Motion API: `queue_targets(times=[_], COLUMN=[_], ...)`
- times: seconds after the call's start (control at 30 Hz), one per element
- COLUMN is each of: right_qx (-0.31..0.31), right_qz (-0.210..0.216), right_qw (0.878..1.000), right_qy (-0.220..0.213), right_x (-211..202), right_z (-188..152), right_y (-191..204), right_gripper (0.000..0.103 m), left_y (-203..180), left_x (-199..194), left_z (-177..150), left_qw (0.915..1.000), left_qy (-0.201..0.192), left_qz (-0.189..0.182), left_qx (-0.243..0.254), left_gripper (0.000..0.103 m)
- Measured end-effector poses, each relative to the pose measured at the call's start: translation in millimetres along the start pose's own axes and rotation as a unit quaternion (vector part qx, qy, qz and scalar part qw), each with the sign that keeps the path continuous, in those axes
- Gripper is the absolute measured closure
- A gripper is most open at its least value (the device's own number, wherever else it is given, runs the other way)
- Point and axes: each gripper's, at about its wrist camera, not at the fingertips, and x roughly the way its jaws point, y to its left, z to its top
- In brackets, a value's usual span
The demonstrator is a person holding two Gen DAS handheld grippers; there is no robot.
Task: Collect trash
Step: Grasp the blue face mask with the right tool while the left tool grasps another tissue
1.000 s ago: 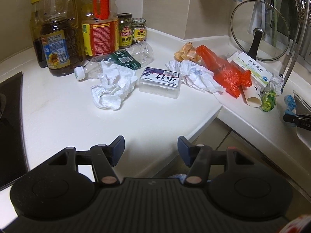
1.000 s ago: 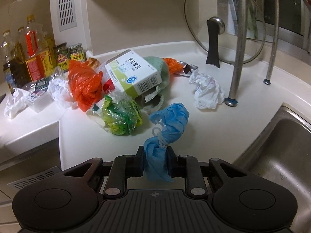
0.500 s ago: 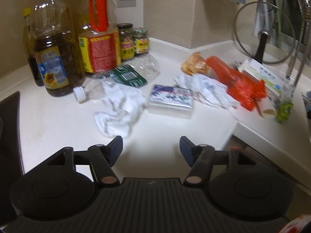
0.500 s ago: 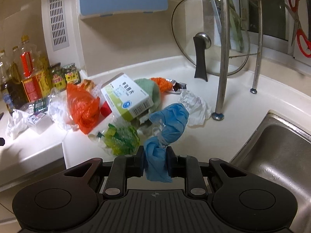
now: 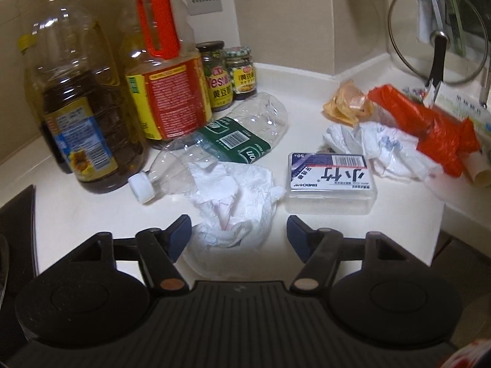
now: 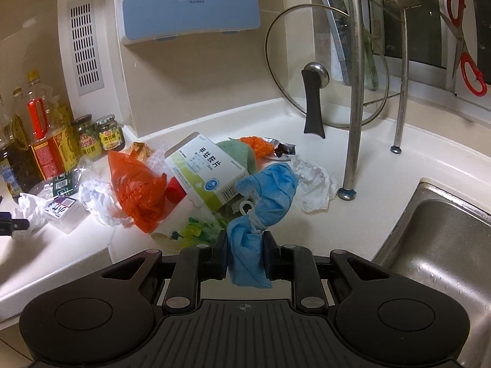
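Note:
A crumpled white tissue [image 5: 233,202] lies on the white counter [image 5: 76,214], its near end between the fingers of my left gripper [image 5: 237,231], which is open and does not press on it. Behind the tissue lie a crushed clear bottle [image 5: 233,141], a clear labelled box [image 5: 331,184], a white plastic bag [image 5: 383,147] and a red bag [image 5: 429,125]. My right gripper [image 6: 245,242] is shut on a blue face mask [image 6: 270,190], held up above the counter. Below the mask lie a medicine box [image 6: 205,168], a green wrapper [image 6: 190,230] and another white tissue [image 6: 316,187].
Two big oil bottles [image 5: 76,107] and small jars [image 5: 230,73] stand along the back wall. A black stove top [image 5: 15,230] borders the counter on the left. A steel sink [image 6: 435,245], a rack pole [image 6: 353,92] and a glass lid [image 6: 325,70] are on the right.
My left gripper moved forward until the tissue lay between its fingers, which spread a little wider. My right gripper rose with the mask still in it.

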Motion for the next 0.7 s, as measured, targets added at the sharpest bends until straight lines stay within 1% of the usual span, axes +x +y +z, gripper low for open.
queue_targets(times=[0.03,0.07,0.13,0.27,0.37,0.47,0.7], right_qx=[0.001,0.002,0.006,0.009,0.012,0.011,0.007], right_qz=[-0.002,-0.003,-0.006,-0.009,-0.007,-0.004,0.009], right_qw=[1.0,1.0,1.0,1.0,1.0,1.0,1.0], right_qy=[0.0,0.0,0.0,0.001,0.002,0.003,-0.005], right_x=[-1,-2,-4,-9,-11,-13,-21], right_z=[0,-1,-2,-4,-7,-8,-9], right_y=[1,2,3,3,4,4,4], right_gripper=[0.08,0.08,0.08,0.08,0.08,0.08,0.08], left_y=[0,0,0,5,10,12,17], left_x=[3,6,9,8,4,0,-25], left_z=[0,0,-1,0,3,4,1], left_qw=[1.0,1.0,1.0,1.0,1.0,0.9999,0.9993], left_qy=[0.002,0.004,0.004,-0.001,-0.003,-0.006,-0.016], left_qz=[0.001,0.0,-0.001,-0.001,-0.008,-0.011,-0.017], left_qx=[0.004,0.006,0.009,0.009,0.004,-0.002,-0.029], left_gripper=[0.04,0.047,0.051,0.072,0.083,0.088,0.089])
